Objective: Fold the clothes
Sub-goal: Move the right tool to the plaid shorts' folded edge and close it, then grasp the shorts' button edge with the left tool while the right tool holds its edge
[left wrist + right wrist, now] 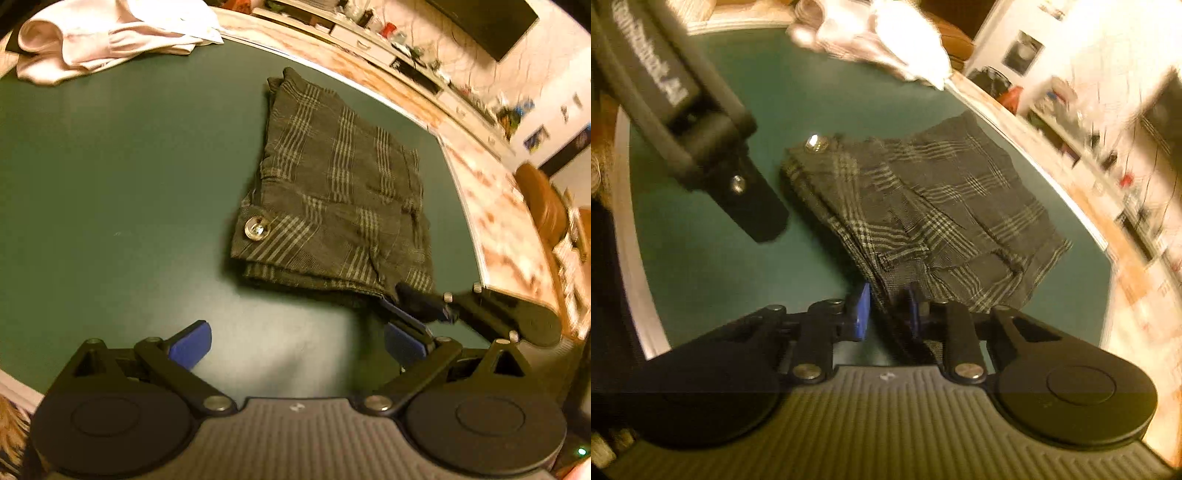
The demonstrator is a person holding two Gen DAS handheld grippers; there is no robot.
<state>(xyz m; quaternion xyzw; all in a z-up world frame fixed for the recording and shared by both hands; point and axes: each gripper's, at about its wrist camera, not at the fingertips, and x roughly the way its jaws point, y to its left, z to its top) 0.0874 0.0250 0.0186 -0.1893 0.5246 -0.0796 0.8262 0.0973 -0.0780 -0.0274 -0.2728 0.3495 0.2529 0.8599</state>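
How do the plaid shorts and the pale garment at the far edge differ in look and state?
The plaid shorts are dark with light stripes; the pale garment is plain pinkish white. The shorts lie folded in a flat stack with a button showing; the pale garment sits in a rumpled heap. The right hand-held gripper has a corner of the shorts between its pads; nothing touches the pale garment. Both rest on the green table.

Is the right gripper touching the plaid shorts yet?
Touching. In the right wrist view, the right gripper has its jaws around the near edge of the plaid shorts, cloth against both blue pads.
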